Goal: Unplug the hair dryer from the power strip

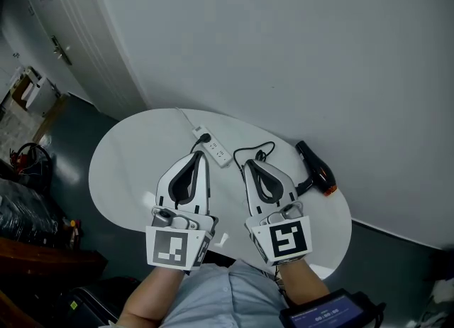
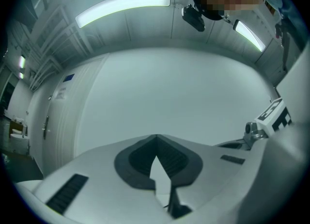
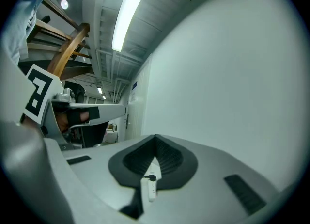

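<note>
A white power strip (image 1: 213,148) lies near the far edge of the white oval table (image 1: 128,160), with a black plug (image 1: 205,137) in its far end. A black cord (image 1: 252,152) curls from it toward the black hair dryer (image 1: 316,167) with an orange nozzle, at the right. My left gripper (image 1: 202,155) hovers just short of the strip, jaws together and empty. My right gripper (image 1: 247,164) hangs beside the cord loop, tips also meeting on nothing. In the right gripper view the strip (image 3: 149,189) and plug (image 3: 151,177) show through the gap below the shut tips (image 3: 155,136). The left gripper view shows shut tips (image 2: 156,136).
A plain white wall (image 1: 298,50) rises right behind the table. A white door (image 1: 64,42) stands at far left, with dark floor and clutter (image 1: 28,163) below it. A black device with a screen (image 1: 330,312) sits at my right forearm.
</note>
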Demonstrator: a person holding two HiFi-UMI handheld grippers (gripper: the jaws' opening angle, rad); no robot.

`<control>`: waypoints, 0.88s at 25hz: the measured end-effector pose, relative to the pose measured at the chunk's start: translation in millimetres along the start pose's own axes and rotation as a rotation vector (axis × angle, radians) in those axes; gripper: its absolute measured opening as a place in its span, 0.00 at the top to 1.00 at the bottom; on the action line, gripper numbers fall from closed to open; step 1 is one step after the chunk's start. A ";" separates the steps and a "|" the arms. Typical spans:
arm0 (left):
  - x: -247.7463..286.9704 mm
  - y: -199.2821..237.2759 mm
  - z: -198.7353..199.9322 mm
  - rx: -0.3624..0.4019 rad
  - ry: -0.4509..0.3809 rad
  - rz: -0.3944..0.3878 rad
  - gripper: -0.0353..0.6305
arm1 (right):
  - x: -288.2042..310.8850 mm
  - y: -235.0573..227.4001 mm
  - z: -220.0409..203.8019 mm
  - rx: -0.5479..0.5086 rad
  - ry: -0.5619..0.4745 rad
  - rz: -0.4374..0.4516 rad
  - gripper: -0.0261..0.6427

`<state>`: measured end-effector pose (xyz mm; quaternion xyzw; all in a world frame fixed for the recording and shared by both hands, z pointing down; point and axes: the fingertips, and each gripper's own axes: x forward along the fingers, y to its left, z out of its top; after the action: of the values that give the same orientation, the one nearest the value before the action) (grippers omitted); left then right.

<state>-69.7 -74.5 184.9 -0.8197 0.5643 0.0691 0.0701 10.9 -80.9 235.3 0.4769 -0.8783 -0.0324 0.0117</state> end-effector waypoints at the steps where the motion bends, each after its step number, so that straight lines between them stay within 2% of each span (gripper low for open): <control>1: -0.1 0.8 1.0 0.021 -0.006 -0.003 0.95 | 0.3 -0.1 1.8 0.003 -0.005 0.003 0.96; 3: -1.0 2.6 2.7 0.048 -0.014 -0.007 0.95 | 1.0 1.3 6.1 0.005 -0.015 0.009 0.96; 7: -2.9 4.7 2.7 0.002 -0.003 0.010 0.95 | 2.9 6.4 10.5 0.003 -0.024 0.023 0.96; 10: -4.4 7.0 2.5 0.044 -0.009 -0.001 0.95 | 3.7 9.2 11.1 0.001 -0.023 0.031 0.96; 22: -7.0 7.0 -1.8 0.046 -0.002 -0.010 0.95 | 5.3 14.4 8.4 -0.005 -0.019 0.038 0.96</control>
<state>-78.7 -70.9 187.7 -0.8207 0.5614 0.0567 0.0900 -4.5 -77.2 227.8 0.4599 -0.8871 -0.0388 0.0053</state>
